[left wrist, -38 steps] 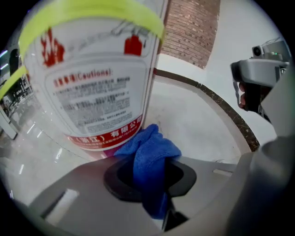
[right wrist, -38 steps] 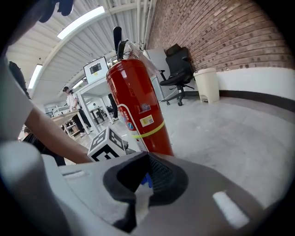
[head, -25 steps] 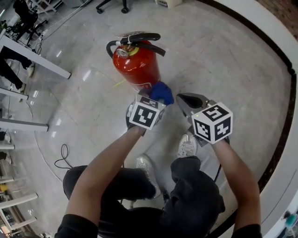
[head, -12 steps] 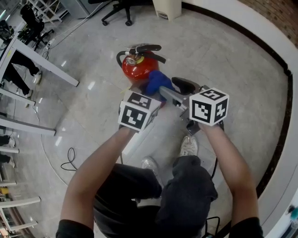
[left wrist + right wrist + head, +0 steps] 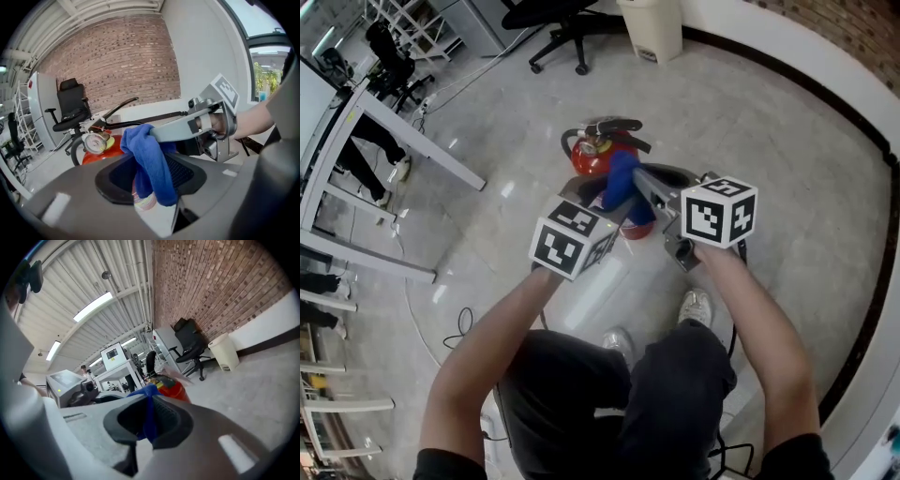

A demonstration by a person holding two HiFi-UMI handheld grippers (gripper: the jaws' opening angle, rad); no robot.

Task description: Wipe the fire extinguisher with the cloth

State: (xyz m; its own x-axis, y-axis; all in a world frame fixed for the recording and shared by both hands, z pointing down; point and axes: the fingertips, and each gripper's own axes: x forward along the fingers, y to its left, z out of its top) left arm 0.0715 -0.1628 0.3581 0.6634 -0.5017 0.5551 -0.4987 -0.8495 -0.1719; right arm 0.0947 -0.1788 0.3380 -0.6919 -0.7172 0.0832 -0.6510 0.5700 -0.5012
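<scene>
The red fire extinguisher [image 5: 592, 157] stands upright on the floor, black handle and hose on top; its gauge and red body [image 5: 93, 154] show past my left jaws. The blue cloth [image 5: 623, 183] hangs in front of it. My right gripper [image 5: 639, 178] is closing and pinches the cloth's [image 5: 149, 392] top edge between its pads. My left gripper [image 5: 595, 197] sits just left of it, its jaws opening. The cloth [image 5: 152, 161] dangles between those spread jaws without being pressed. In the left gripper view the right gripper [image 5: 154, 135] reaches in from the right.
A black office chair [image 5: 558, 19] and a cream bin [image 5: 652, 28] stand at the far wall. A white desk [image 5: 403, 131] runs along the left, with a black cable [image 5: 464, 323] on the floor. My shoes [image 5: 698, 305] are below the grippers. A curved white wall base [image 5: 853, 122] bounds the right.
Both grippers have risen well above the floor and the extinguisher. The cloth, earlier at the left gripper's tip, now hangs from the right gripper's jaws, and the left jaws have spread.
</scene>
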